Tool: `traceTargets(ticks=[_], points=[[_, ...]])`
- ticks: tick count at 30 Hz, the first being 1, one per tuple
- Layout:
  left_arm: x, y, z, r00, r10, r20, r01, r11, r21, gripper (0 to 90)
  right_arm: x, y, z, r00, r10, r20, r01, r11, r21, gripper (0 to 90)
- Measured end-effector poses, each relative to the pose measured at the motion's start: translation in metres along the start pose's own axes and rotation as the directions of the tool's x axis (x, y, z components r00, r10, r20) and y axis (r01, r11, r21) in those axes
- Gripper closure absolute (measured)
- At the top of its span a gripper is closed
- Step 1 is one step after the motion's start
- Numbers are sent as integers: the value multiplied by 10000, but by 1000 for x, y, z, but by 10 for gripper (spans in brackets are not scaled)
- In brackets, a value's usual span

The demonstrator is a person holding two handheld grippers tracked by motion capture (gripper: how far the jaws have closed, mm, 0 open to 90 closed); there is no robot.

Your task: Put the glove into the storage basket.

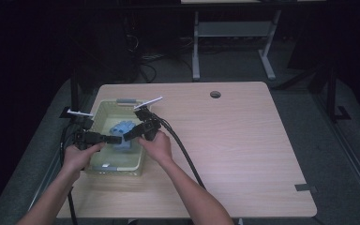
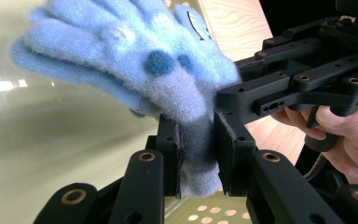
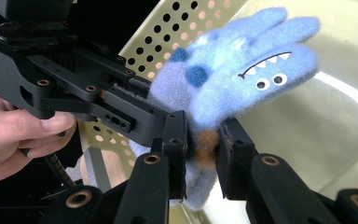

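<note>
A fuzzy light-blue glove [image 1: 122, 130] with dark-blue spots and a monster face hangs over the pale-yellow perforated basket [image 1: 104, 109]. My left gripper [image 1: 117, 139] comes in from the left and is shut on the glove's cuff [image 2: 196, 154]. My right gripper [image 1: 129, 136] comes in from the right and is shut on the cuff [image 3: 204, 154] too, at a brown patch. In the right gripper view the glove's fingers [image 3: 261, 51] point up and right, with white teeth and two eyes showing. The two grippers almost touch each other.
The basket sits at the left of a light wooden table [image 1: 234, 140] with a round cable hole [image 1: 215, 94]. A grey tape strip [image 1: 305, 188] lies near the right front edge. Black cables [image 1: 183, 150] trail from the grippers. Desk legs stand beyond.
</note>
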State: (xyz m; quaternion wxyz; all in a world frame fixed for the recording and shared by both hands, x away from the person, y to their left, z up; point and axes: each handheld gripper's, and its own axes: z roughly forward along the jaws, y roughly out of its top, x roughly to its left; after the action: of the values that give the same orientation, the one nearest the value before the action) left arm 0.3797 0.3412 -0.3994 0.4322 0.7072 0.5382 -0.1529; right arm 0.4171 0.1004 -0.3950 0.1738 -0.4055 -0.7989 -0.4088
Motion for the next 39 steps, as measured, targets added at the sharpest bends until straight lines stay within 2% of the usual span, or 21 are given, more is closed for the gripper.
traceTargets(ticks=[5,16,22,23,29,30,32,34,37,39], points=[[3,1,2,9998,26,-180,-24,9999,130,728,-1,0,4,9998,204,65,-205,9997,97,744],[8,0,2,9980,142,-616,-117,9991,408,734,-2,0,16,9993,281,259,-290,9990,349,723],[7,0,2,9974,213,-682,-183,9989,432,736,0,0,14,9985,272,479,-290,9989,380,710],[7,0,2,9977,179,-652,-153,9990,414,735,0,0,13,9985,154,522,-173,9992,362,704],[10,0,-1,9962,54,-867,-20,9992,387,737,1,0,4,9979,257,602,-270,9994,210,706],[10,0,1,9953,-143,-961,185,9989,428,737,1,1,2,9977,198,643,-209,9996,171,705],[12,1,6,9922,-1,-1247,89,9975,705,737,1,1,-1,9979,169,619,-179,9997,150,705],[13,2,12,9863,3,-1651,178,9940,1083,737,2,1,-2,9978,122,649,-131,9998,123,704],[12,6,21,9689,225,-2464,224,9838,1781,735,3,0,-4,9981,58,617,-67,9999,136,702],[10,8,25,9625,146,-2709,416,9788,2003,720,4,-1,-6,9983,24,582,-30,9999,107,702]])
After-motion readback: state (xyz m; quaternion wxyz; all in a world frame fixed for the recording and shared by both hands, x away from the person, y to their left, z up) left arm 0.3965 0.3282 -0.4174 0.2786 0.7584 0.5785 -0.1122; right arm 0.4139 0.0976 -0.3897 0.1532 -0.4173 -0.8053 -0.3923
